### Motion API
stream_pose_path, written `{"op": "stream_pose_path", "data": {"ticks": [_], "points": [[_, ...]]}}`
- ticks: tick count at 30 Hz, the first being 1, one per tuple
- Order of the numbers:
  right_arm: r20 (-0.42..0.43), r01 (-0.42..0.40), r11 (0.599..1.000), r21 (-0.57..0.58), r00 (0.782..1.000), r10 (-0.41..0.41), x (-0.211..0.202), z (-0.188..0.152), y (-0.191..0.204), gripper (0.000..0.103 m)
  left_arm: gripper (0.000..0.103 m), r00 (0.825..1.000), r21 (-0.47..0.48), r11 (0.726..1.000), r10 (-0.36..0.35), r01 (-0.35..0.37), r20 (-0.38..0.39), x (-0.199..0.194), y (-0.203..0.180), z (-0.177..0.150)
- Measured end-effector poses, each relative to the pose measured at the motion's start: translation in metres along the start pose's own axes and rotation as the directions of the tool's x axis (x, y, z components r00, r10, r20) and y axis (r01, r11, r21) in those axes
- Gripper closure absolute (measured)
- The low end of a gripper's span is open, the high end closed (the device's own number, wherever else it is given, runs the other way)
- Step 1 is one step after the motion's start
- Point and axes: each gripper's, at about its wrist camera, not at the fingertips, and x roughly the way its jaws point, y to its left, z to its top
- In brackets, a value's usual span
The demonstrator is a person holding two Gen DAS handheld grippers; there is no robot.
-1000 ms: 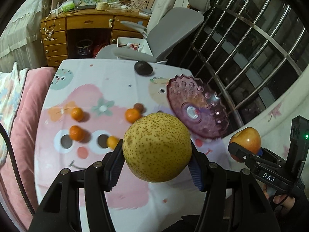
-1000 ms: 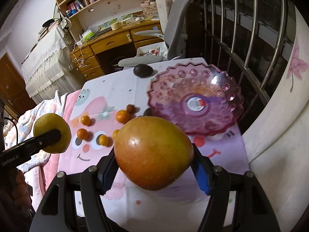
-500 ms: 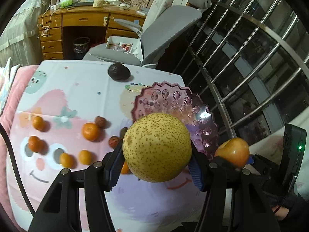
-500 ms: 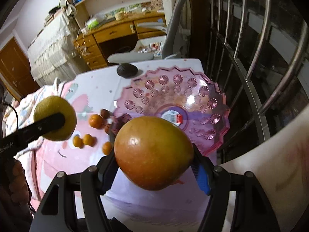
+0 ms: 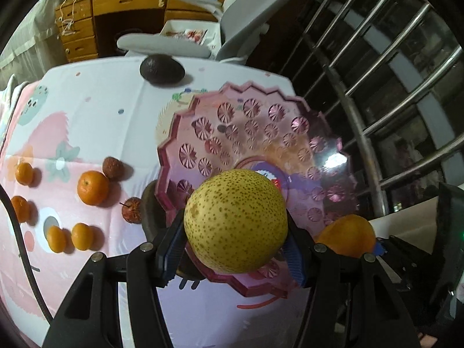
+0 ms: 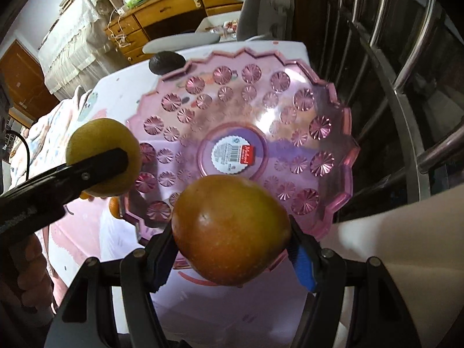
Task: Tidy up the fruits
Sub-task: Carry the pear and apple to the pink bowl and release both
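Observation:
My left gripper (image 5: 236,256) is shut on a speckled yellow pear (image 5: 235,220) and holds it over the near left rim of the pink glass bowl (image 5: 261,121). My right gripper (image 6: 232,256) is shut on a red-orange apple (image 6: 230,229) over the bowl's (image 6: 290,92) near edge. The pear (image 6: 101,142) in the left gripper also shows at the left of the right wrist view, and the apple (image 5: 346,237) at the right of the left wrist view. The bowl holds no fruit.
Several small oranges (image 5: 92,187) and two brown-red small fruits (image 5: 113,167) lie on the patterned tablecloth (image 5: 87,116) left of the bowl. A dark avocado (image 5: 161,69) lies at the far edge. A grey chair (image 5: 162,42), wooden desk and metal window bars (image 5: 362,145) stand behind and right.
Both grippers have moved forward and closer to the bowl with their fruit. The bowl now fills much more of both views.

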Motion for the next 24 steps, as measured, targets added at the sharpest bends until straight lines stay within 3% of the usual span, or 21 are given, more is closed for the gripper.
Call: {"op": "stream_pose_path", "data": {"ticks": [6,7,9,11,15,18,24], "points": [[0.002,0.039,0.999,-0.028,0.999,-0.039,0.005,0.0,0.001,0.034,0.041,0.998,0.01,0.999,0.052,-0.052,-0.043,0.016,-0.003,-0.001],[0.001,0.048,0.998,-0.036,0.999,-0.048,0.006,0.0,0.002,0.034,0.038,0.998,0.006,0.999,0.053,-0.053,-0.044,0.017,-0.003,0.0],[0.001,0.06,0.997,-0.048,0.998,-0.06,0.007,-0.001,0.003,0.034,0.02,0.999,0.003,0.999,0.043,-0.043,-0.008,0.011,-0.004,0.001],[0.004,0.059,0.997,-0.045,0.998,-0.059,0.008,-0.001,0.002,0.034,0.013,0.998,0.011,0.999,0.051,-0.051,0.036,0.003,-0.006,0.005],[0.02,0.077,0.996,-0.043,0.997,-0.076,0.006,-0.002,0.005,0.031,0.011,0.996,0.004,0.998,0.063,-0.063,0.063,-0.009,-0.001,0.008],[0.083,0.045,0.998,-0.035,0.996,-0.042,-0.009,-0.003,0.006,0.028,0.011,0.997,-0.035,0.998,0.052,-0.05,0.06,-0.017,0.011,0.007],[0.132,0.025,1.0,-0.014,0.991,-0.023,-0.023,-0.01,0.015,0.026,0.011,0.996,-0.096,0.994,0.052,-0.045,0.075,-0.035,0.039,-0.007]]}}
